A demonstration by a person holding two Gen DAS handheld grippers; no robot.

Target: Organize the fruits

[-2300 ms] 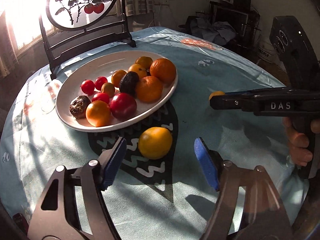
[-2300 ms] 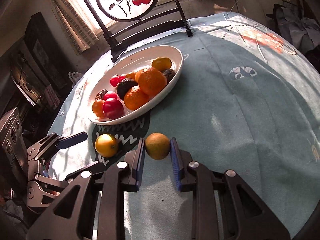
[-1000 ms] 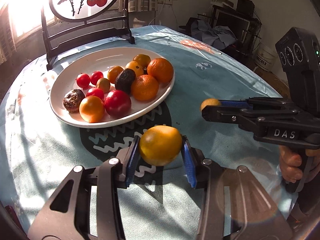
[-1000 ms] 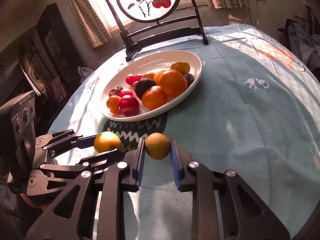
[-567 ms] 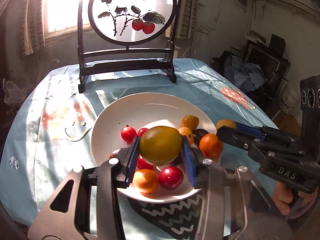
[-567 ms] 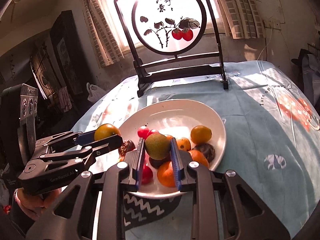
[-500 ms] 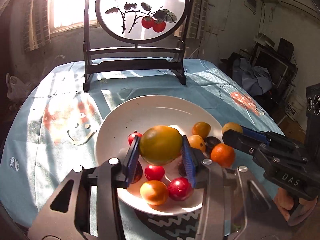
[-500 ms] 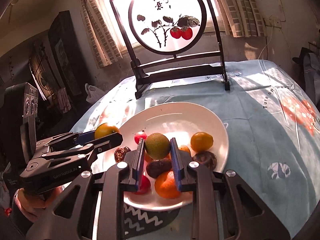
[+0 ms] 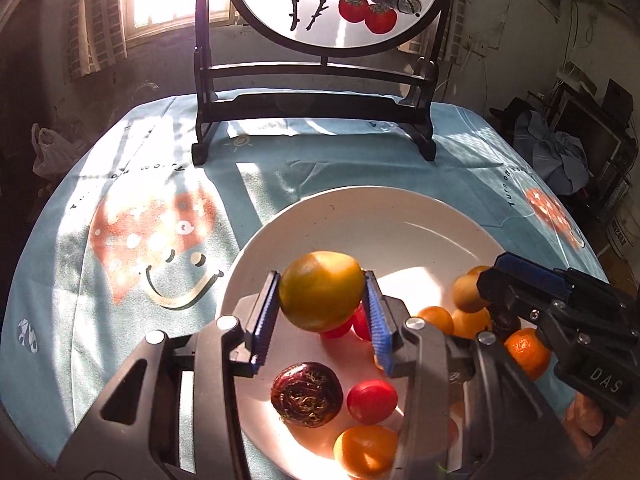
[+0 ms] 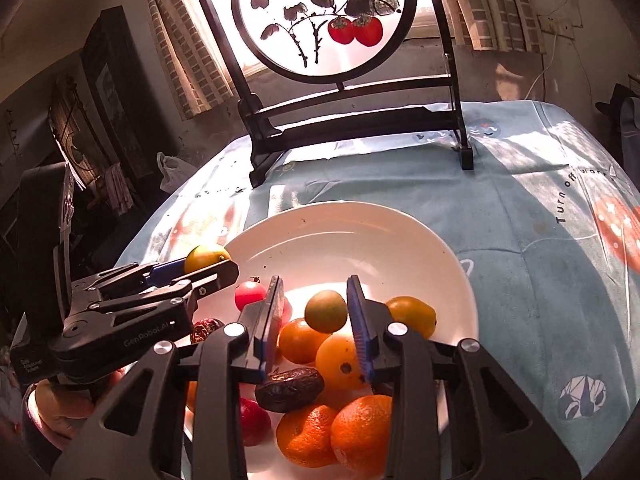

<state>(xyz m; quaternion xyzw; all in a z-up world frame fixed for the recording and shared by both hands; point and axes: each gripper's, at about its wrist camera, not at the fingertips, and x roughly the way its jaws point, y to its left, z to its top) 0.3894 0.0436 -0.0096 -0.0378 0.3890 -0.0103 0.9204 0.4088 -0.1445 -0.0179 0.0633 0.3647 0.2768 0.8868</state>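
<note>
Both grippers are over the wide white ceramic plate [image 9: 400, 216] right now. The left gripper [image 9: 322, 318] is clamped on a round yellow-orange citrus fruit [image 9: 320, 290], blue pads pressing both its sides, held above the fruit heap. The right gripper [image 10: 316, 320] has its jaws spread, and the small greenish-yellow round fruit [image 10: 326, 311] sits between them with a gap either side, apparently resting among the oranges.

The step in hand looks like setting the left one's fruit down. Best bet is probably the bare back half of the plate, lowered until it touches before letting go, since a round fruit dropped on the pile would likely roll.

In the way: small red cherry tomatoes [image 9: 372, 400] and a wrinkled dark purple passion fruit [image 9: 307, 394] sit right under the left fingers, plus the bumpy orange tangerines [image 10: 332, 432] near the front. The two tools are close together, so a bump is possible. A black wooden stand with a round painted persimmon screen [image 10: 324, 20] stands behind the plate on the light blue printed tablecloth [image 9: 120, 216].
</note>
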